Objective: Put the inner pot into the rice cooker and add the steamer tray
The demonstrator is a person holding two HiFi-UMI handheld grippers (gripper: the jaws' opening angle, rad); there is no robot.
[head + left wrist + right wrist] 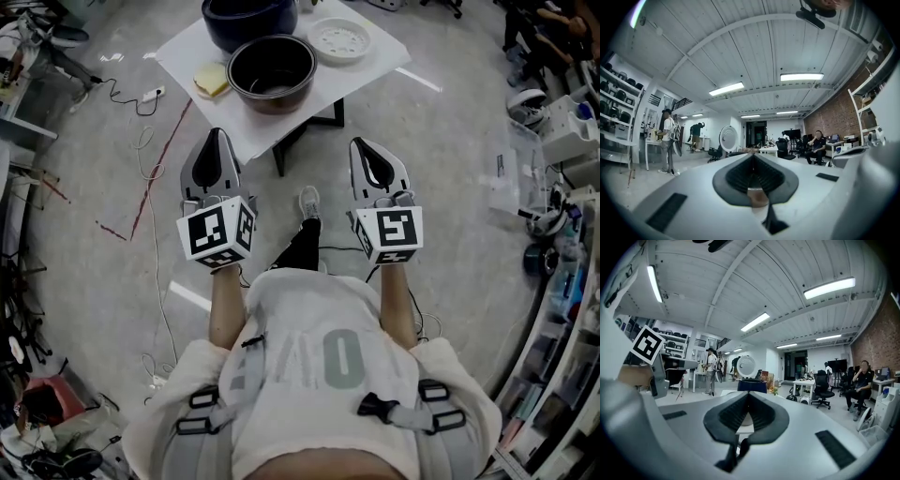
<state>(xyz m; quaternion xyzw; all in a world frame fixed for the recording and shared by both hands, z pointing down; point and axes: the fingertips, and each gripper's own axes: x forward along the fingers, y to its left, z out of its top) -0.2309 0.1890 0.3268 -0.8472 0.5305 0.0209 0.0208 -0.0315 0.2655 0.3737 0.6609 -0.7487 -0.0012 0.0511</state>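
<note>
My left claw point(217, 136), right claw point(362, 145): both shut, empty, level, short of surface point(380, 64). Pot point(272, 70) on surface near edge, rice cooker point(248, 19) behind it, steamer tray point(339, 39) beside.
</note>
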